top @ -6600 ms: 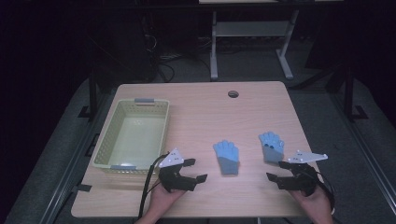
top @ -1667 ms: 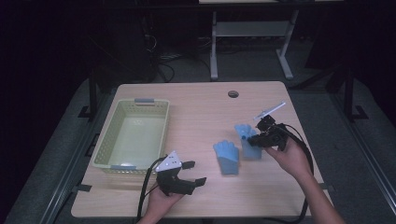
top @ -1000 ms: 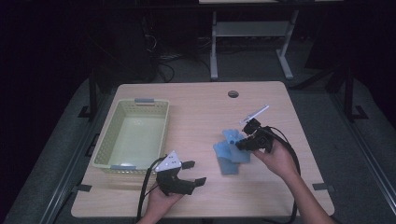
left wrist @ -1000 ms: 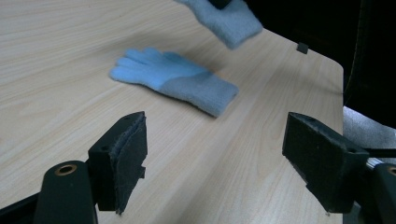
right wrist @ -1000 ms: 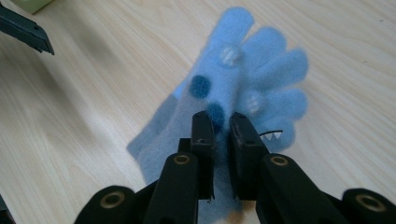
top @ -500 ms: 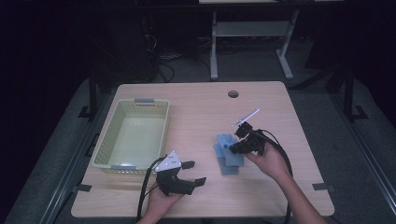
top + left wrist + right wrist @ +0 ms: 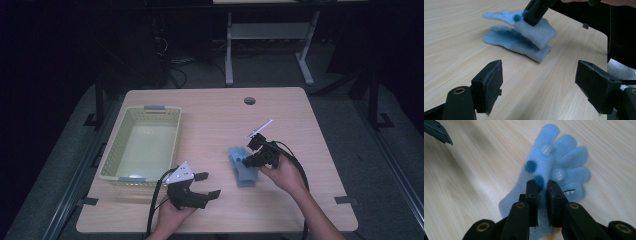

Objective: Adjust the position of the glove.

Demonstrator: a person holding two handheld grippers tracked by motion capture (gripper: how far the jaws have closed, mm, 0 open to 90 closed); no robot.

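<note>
Two light blue gloves lie stacked near the table's middle. The lower glove (image 7: 245, 180) (image 7: 514, 43) lies flat on the wood. The upper glove (image 7: 235, 154) (image 7: 536, 28) (image 7: 554, 162), with dark blue dots, rests on top of it at a slant. My right gripper (image 7: 247, 160) (image 7: 542, 187) (image 7: 536, 11) is shut on the upper glove, pinching it near the cuff. At the table's front, my left gripper (image 7: 209, 185) (image 7: 539, 82) stands open and holds nothing, pointed at the gloves.
A pale green basket (image 7: 107, 157) stands at the left of the table with nothing in it. A round cable hole (image 7: 249, 100) sits near the far edge. Bare wood stretches to the right of the gloves and along the back.
My right gripper has carried the upper glove left and down until it lies on the other glove. The left gripper has stayed in place, open.
</note>
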